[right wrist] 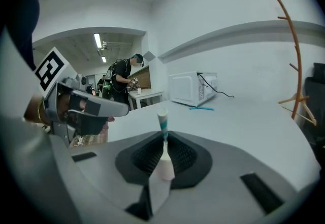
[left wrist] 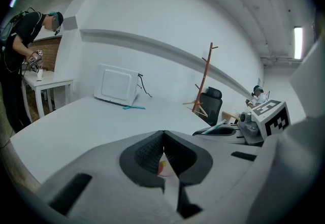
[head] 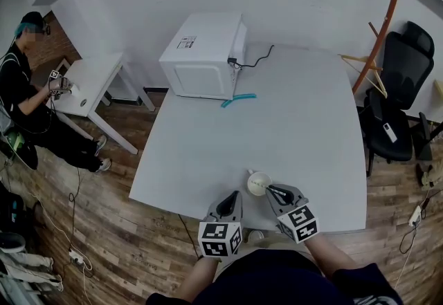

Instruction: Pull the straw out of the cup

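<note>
A small white cup [head: 259, 183] stands near the table's front edge. My right gripper [head: 271, 190] sits just right of it, tip at the rim. In the right gripper view that gripper [right wrist: 163, 139] is shut on a teal-and-white striped straw [right wrist: 162, 122], whose end sticks up above the jaws; the cup is hidden there. The straw [left wrist: 219, 127] also shows in the left gripper view, held in the right gripper. My left gripper [head: 233, 195] is a little left of the cup, apart from it. Its jaws [left wrist: 163, 134] are shut; a white and orange sliver shows below them.
The white table [head: 291, 117] carries a microwave [head: 204, 54] at its far left, with a teal item [head: 239, 98] lying in front of it. A black office chair [head: 401, 103] and a wooden coat rack [head: 379, 27] stand to the right. A person [head: 28, 89] stands by a small table at left.
</note>
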